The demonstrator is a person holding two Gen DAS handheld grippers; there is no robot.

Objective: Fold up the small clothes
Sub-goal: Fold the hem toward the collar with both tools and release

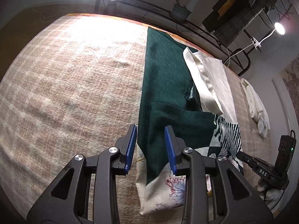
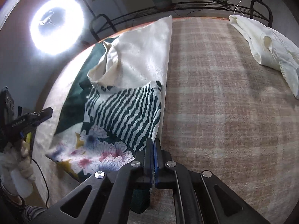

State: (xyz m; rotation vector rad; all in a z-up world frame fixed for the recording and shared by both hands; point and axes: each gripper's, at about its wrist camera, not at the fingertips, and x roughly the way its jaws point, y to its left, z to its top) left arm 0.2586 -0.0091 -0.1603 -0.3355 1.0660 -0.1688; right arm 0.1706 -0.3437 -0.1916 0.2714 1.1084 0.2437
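Note:
A cloth lies flat on the plaid blanket (image 1: 74, 74): dark green (image 1: 168, 85) in the left wrist view, green-and-white stripes and flowers (image 2: 123, 110) in the right wrist view. My left gripper (image 1: 150, 136) hovers over its near left edge, open, with the green fabric showing between the blue pads (image 1: 130, 147) untouched. My right gripper (image 2: 153, 143) is shut on the cloth's near right edge, and a bit of green fabric hangs under it. The right gripper (image 1: 241, 154) shows at the cloth's right corner in the left wrist view. The left gripper (image 2: 49, 112) shows at the far left.
A cream cloth (image 2: 142, 56) lies partly over the far end of the patterned one. Another white garment (image 2: 271, 50) is bunched at the blanket's far right. A black wire rack (image 1: 149, 5) with a plant pot (image 1: 180, 12) runs behind the bed, and a ring light (image 2: 56, 29) glares.

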